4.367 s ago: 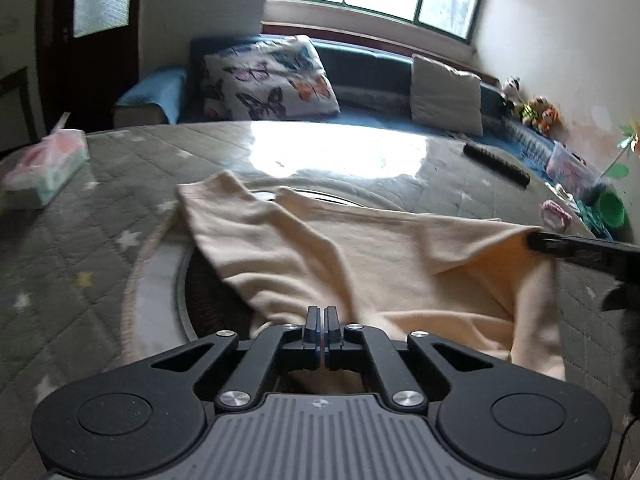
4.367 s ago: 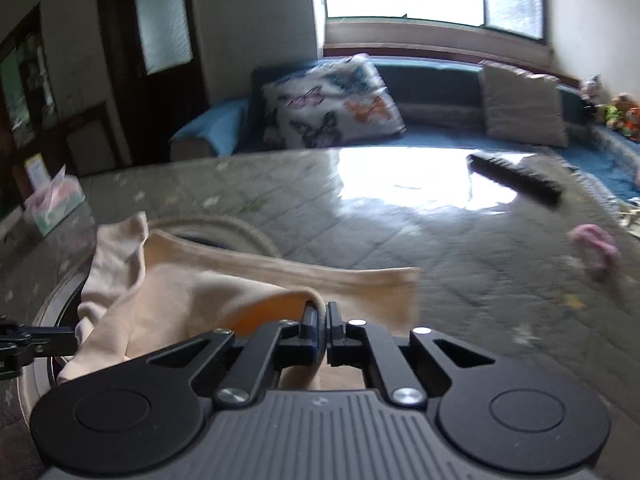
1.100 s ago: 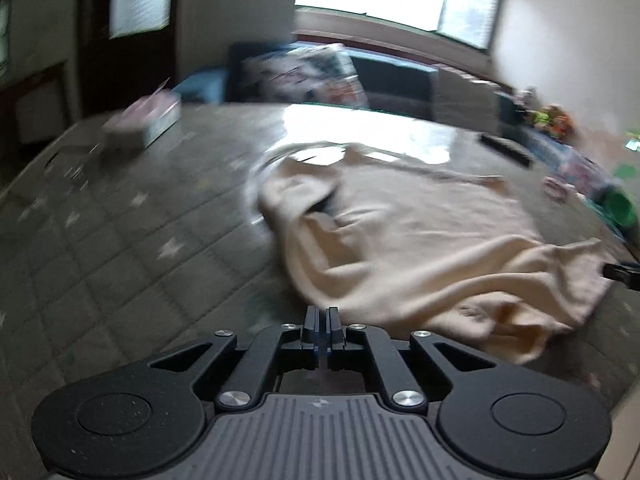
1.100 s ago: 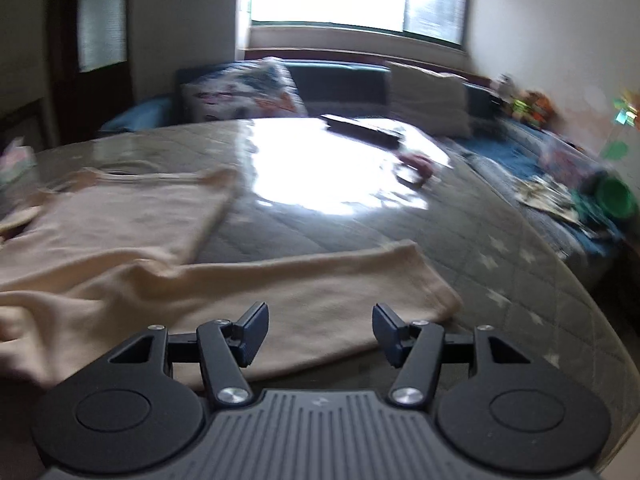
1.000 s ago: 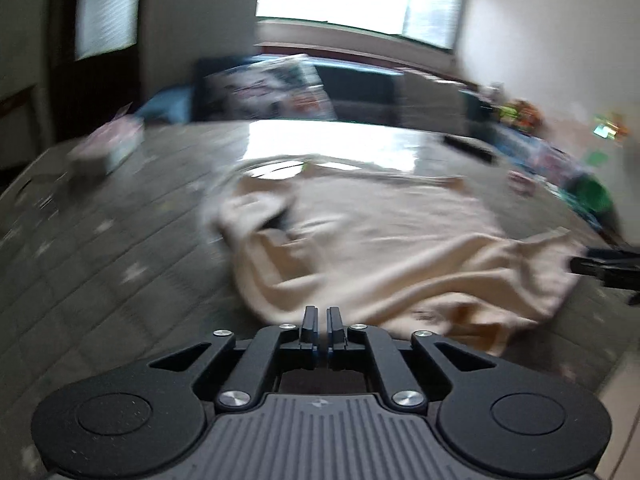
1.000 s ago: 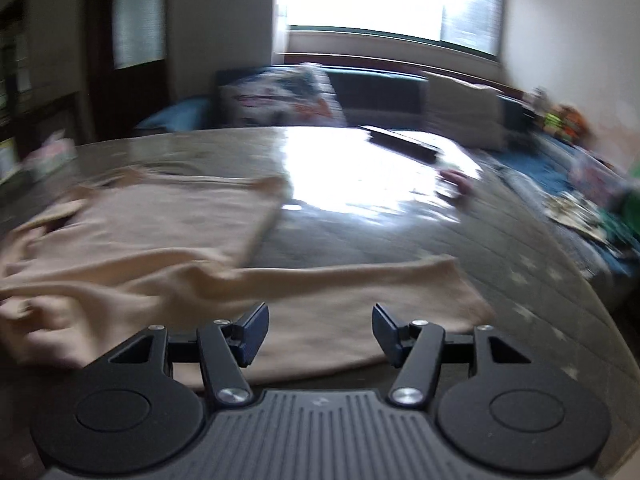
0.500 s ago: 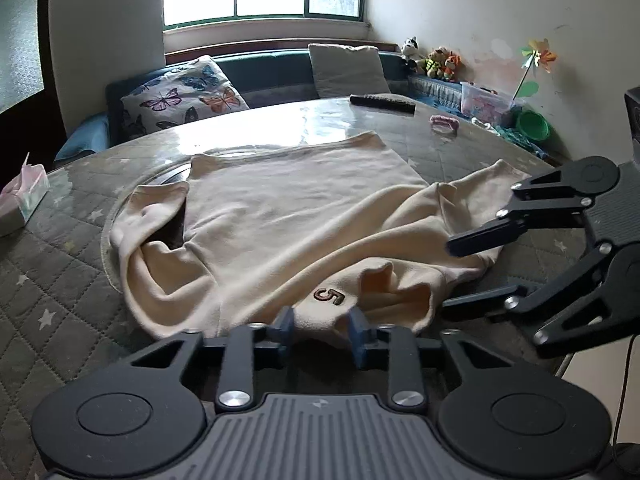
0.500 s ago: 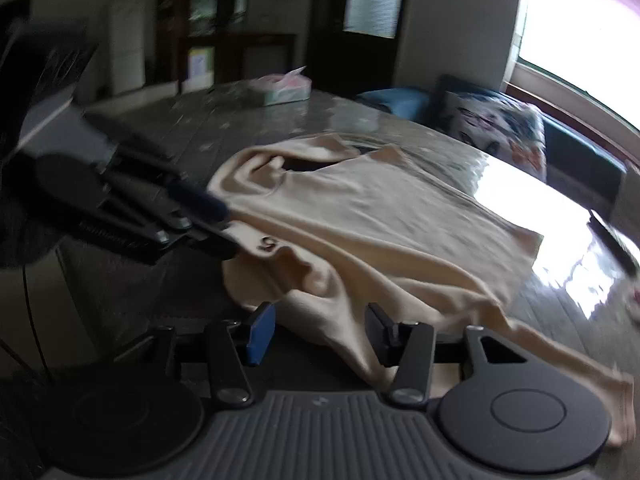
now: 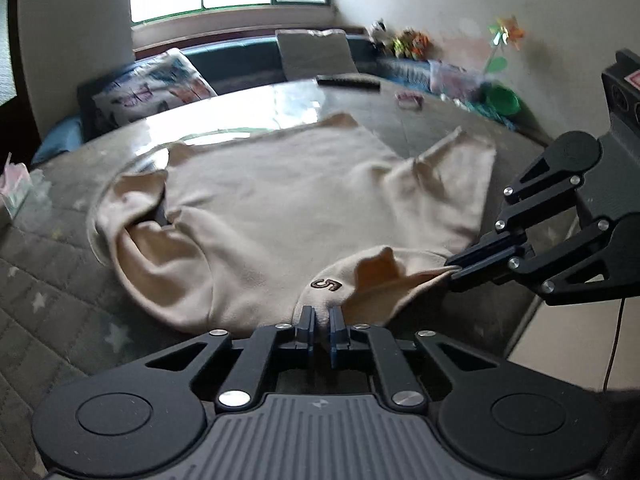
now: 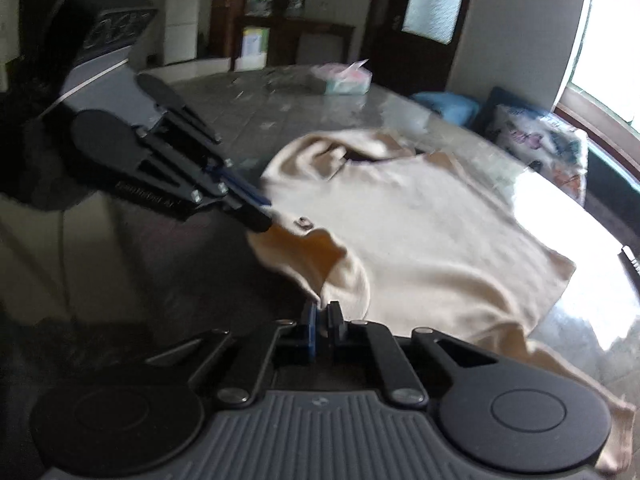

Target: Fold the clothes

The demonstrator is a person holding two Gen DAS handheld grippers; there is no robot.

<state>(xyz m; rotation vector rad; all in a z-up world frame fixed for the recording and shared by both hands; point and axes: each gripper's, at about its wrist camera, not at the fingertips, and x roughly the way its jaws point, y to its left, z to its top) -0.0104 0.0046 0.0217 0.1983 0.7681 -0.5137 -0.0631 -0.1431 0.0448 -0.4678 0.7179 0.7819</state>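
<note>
On the round quilted grey table [image 9: 48, 264] lies the cream long-sleeved sweatshirt [image 9: 280, 204], partly spread. Both the left gripper [image 9: 319, 322] and right gripper [image 10: 323, 314] pinch its near hem edge. Uneven pulling would probably bunch the loose cuff-end sleeve [image 9: 460, 168].

Round quilted-cover table [image 9: 60, 280] w/ cream sweatshirt [image 9: 280, 208], tissue pack [image 10: 346, 78], remote [image 9: 348, 82] on it.
</note>
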